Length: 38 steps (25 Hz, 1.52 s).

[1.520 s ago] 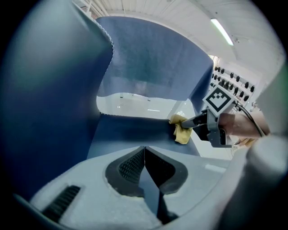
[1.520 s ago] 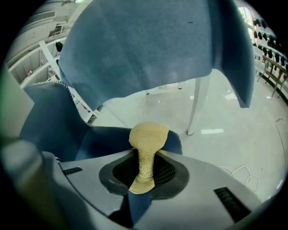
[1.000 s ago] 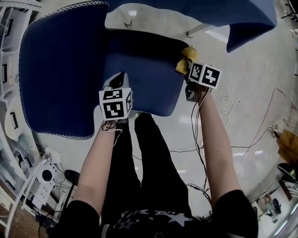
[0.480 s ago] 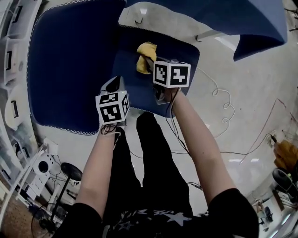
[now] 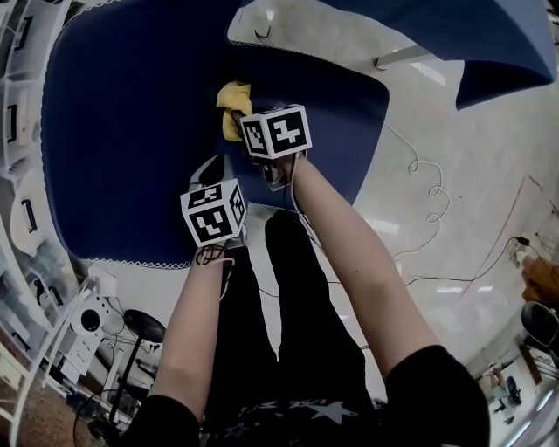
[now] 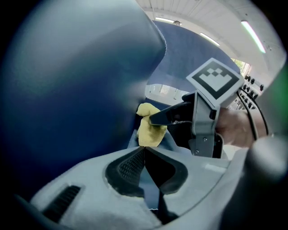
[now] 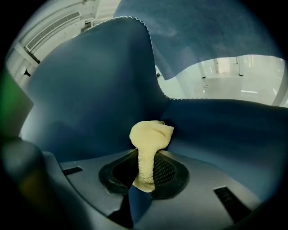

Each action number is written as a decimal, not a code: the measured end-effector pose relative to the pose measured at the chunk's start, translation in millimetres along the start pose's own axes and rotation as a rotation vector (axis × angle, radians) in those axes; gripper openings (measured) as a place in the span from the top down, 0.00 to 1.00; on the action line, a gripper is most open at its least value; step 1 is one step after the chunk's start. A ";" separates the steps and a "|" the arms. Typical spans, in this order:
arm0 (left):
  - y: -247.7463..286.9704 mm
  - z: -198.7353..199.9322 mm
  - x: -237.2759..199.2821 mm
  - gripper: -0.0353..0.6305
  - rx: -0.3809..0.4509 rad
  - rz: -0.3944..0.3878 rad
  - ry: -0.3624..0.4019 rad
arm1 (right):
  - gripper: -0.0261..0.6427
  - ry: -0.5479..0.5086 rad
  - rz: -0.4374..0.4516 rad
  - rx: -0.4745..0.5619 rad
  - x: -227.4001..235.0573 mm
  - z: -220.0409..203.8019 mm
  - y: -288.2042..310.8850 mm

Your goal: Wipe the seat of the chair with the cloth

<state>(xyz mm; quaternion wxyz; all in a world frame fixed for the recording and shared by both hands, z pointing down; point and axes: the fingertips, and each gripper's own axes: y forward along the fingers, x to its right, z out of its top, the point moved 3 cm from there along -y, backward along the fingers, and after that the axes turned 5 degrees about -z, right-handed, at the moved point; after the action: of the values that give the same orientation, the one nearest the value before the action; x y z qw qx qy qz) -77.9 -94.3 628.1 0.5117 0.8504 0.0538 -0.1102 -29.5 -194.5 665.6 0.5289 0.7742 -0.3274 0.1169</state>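
The chair has a dark blue seat and a wide blue back edged with white stitching. My right gripper is shut on a yellow cloth and presses it onto the seat's left part, close to the back. In the right gripper view, the cloth bulges out of the right gripper against the blue crease. My left gripper hovers by the seat's near left edge. It is shut with nothing seen between the pads. The cloth shows ahead of it.
A second blue-covered piece stands at the far right. Cables trail over the pale floor to the right. White shelving lines the left side, and a dark stool stands at the lower left. The person's legs stand before the seat.
My right gripper has carried the cloth from the seat's right edge leftward across the seat to near the back. The left gripper has stayed about where it was.
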 end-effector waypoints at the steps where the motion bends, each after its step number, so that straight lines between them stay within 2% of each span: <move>1: 0.1 -2.5 -0.6 0.92 -0.009 -0.002 0.003 | 0.86 0.006 -0.006 0.000 3.4 -2.4 -1.3; 13: 11.3 -12.3 33.1 0.92 -0.074 -0.096 0.135 | 0.86 0.099 -0.180 0.045 76.3 -31.6 -63.6; 21: 19.6 -20.3 70.3 0.92 -0.106 -0.159 0.205 | 0.86 0.193 -0.316 0.089 137.1 -70.2 -127.3; 31: 16.0 -30.9 104.7 0.92 -0.122 -0.217 0.261 | 0.86 0.303 -0.448 0.125 185.3 -110.6 -193.3; 38: 7.0 -50.5 109.6 0.92 -0.121 -0.244 0.251 | 0.86 0.375 -0.558 0.125 208.8 -143.5 -228.0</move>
<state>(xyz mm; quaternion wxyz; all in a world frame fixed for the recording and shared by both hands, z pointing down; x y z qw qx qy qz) 36.6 -55.4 630.3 0.5342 0.8122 0.2264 -0.0609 296.3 -94.4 665.7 0.5430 0.8299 0.0078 0.1280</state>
